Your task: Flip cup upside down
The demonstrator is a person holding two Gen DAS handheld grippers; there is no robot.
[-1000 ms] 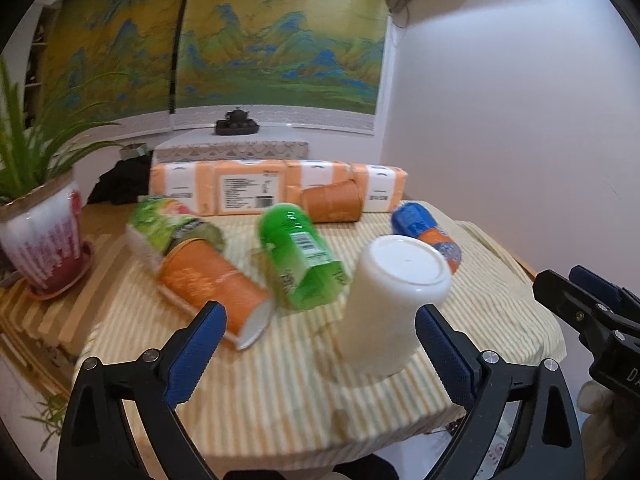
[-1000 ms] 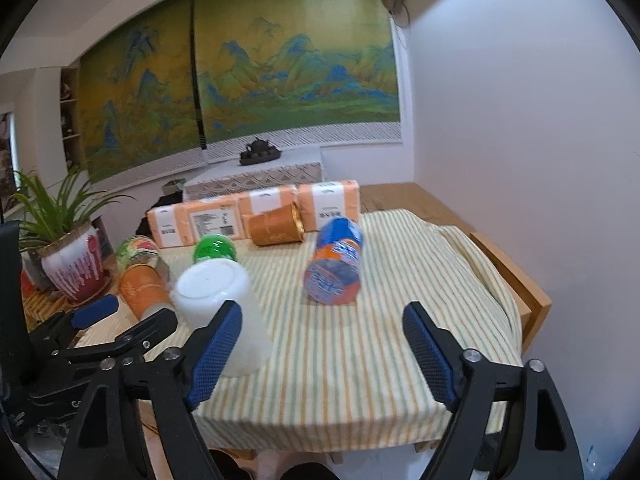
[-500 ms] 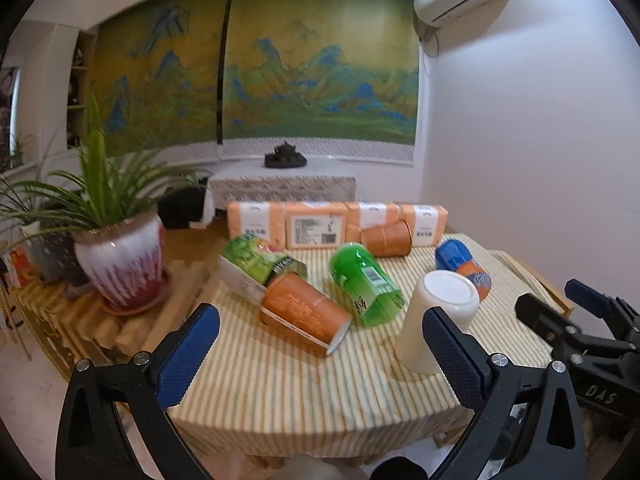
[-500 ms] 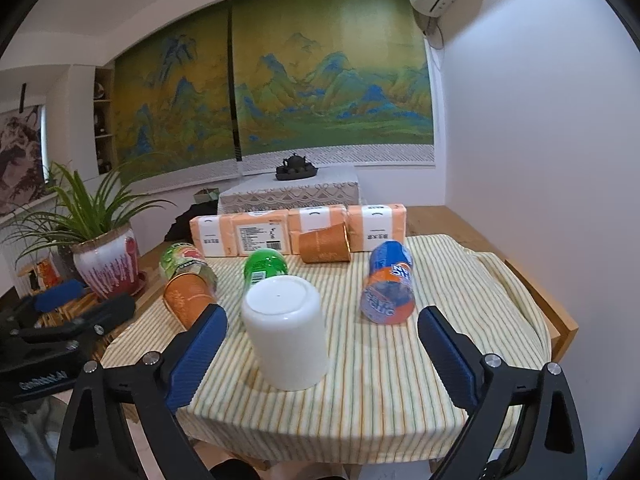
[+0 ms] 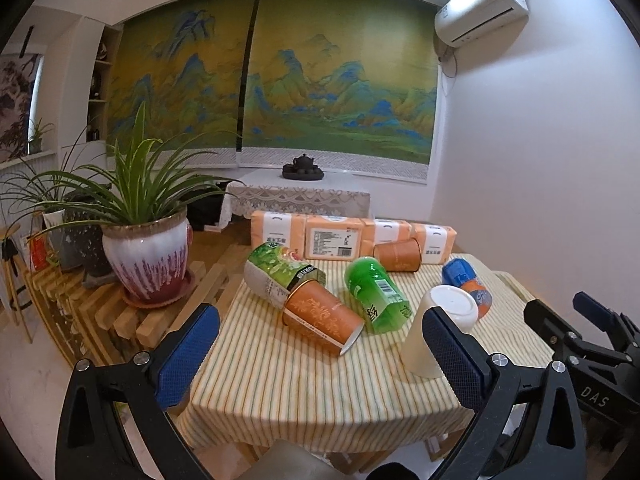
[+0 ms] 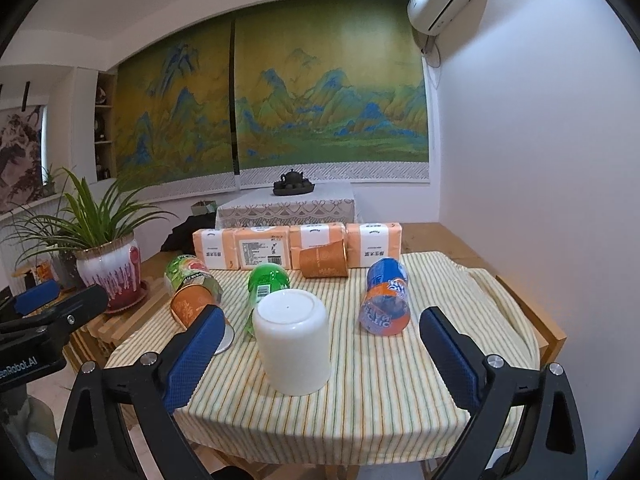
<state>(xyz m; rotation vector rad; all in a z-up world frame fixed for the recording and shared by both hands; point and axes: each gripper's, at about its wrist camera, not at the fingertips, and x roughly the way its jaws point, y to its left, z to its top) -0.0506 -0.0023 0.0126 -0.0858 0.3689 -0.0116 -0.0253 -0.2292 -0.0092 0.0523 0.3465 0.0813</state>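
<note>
The cup (image 6: 293, 340) stands upturned on the table (image 6: 380, 400), bottles (image 6: 266, 280) lying behind it.

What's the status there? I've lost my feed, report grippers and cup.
Left gripper open, empty. Right gripper open, empty, off the table. White cup upside down on striped cloth, base up. Nothing touching it; green bottle lies just behind.

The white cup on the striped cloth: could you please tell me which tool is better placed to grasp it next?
Right, probably. The white cup stands base-up, centred ahead of the open right tool. For the open left tool it lies off-centre, partly hidden behind one finger.
</note>
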